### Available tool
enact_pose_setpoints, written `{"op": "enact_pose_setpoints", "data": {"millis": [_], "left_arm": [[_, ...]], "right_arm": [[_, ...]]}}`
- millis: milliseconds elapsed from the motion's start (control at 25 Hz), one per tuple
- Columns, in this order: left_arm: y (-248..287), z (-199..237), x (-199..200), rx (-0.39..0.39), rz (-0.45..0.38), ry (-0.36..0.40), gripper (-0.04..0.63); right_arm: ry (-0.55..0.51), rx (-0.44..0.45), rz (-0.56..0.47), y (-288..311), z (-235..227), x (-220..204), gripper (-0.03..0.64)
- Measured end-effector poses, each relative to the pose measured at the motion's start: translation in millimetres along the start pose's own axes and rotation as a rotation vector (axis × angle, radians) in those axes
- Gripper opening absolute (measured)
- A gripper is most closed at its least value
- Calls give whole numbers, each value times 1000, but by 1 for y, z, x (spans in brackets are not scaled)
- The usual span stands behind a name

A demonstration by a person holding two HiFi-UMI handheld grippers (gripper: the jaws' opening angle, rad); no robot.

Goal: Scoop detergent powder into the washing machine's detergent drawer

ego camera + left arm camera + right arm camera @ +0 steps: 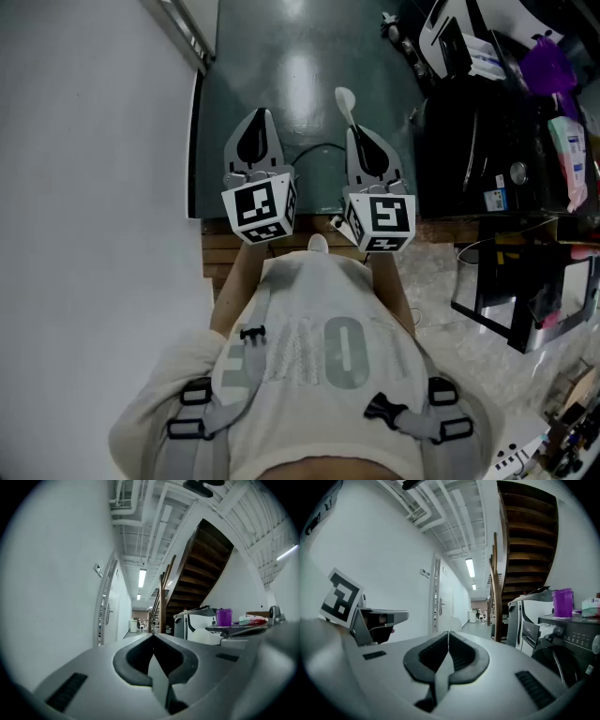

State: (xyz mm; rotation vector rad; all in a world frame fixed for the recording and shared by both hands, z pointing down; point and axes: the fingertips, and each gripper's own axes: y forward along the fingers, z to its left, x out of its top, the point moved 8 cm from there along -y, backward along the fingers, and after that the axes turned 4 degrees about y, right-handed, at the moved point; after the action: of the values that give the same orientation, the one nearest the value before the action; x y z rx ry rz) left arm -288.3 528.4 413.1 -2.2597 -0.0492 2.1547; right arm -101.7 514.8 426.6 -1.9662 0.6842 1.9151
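Right hand-held gripper [356, 131] pinching white scoop [345, 97]; left hand-held gripper [260, 114] pressed together, empty; washing machine [469, 141] rightward.

A glossy green floor [300, 84] is bordered by a white wall [94, 187]. A dark wooden staircase [525, 536] is seen beside ceiling strip lights [469, 567].

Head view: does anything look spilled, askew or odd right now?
Nothing stands out. The right gripper is shut on the white spoon, which sticks out ahead of it; the left gripper is shut and empty. No spilled powder shows.
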Motion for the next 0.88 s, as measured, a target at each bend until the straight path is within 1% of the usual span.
{"op": "enact_pose_setpoints", "data": {"millis": [200, 360, 560, 680, 880], "left_arm": [[7, 1, 0, 15, 5, -5, 21], [12, 2, -4, 24, 11, -2, 21], [7, 8, -11, 49, 27, -1, 21], [4, 18, -14, 83, 33, -19, 21], [24, 32, -12, 114, 24, -36, 21]], "right_arm": [[7, 25, 2, 6, -6, 2, 9], [52, 60, 4, 10, -14, -3, 9], [74, 43, 1, 16, -22, -13, 11], [91, 50, 20, 22, -21, -21, 11], [90, 70, 39, 42, -25, -22, 11]]}}
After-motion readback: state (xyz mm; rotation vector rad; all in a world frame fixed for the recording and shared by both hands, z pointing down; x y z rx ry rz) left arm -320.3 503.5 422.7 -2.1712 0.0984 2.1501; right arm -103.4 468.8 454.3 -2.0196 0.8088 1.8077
